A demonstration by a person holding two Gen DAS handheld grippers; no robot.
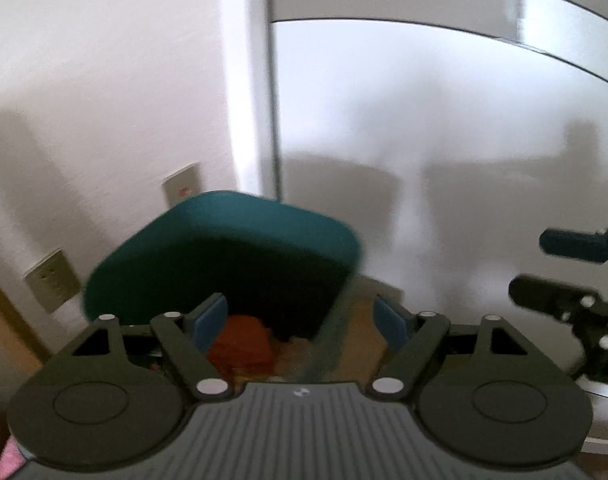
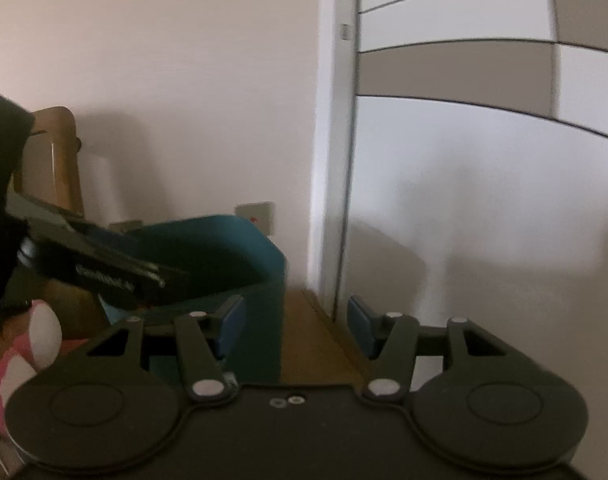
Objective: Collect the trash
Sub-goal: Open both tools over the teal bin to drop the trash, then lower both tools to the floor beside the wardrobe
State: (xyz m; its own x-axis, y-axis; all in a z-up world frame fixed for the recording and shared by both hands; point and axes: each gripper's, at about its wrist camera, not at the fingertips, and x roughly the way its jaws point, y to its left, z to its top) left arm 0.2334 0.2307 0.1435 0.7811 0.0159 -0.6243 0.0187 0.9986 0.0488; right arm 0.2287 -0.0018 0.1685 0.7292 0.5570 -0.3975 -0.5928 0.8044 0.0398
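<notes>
Drop step, likely: left claw (image 1: pixel 300 320) hangs wide open, empty, over teal bin (image 1: pixel 224 256) holding orange trash (image 1: pixel 242 346). Right claw (image 2: pixel 296 326) open, empty beside it. Next: fetch more.

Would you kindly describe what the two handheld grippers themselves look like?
Both the left gripper and right gripper are matte black, with round disc housings, silver rivets on scissor-like linkages, and blue finger pads. The left body is ribbed grey; the right body is smooth black. No cables or sleeves show.
</notes>
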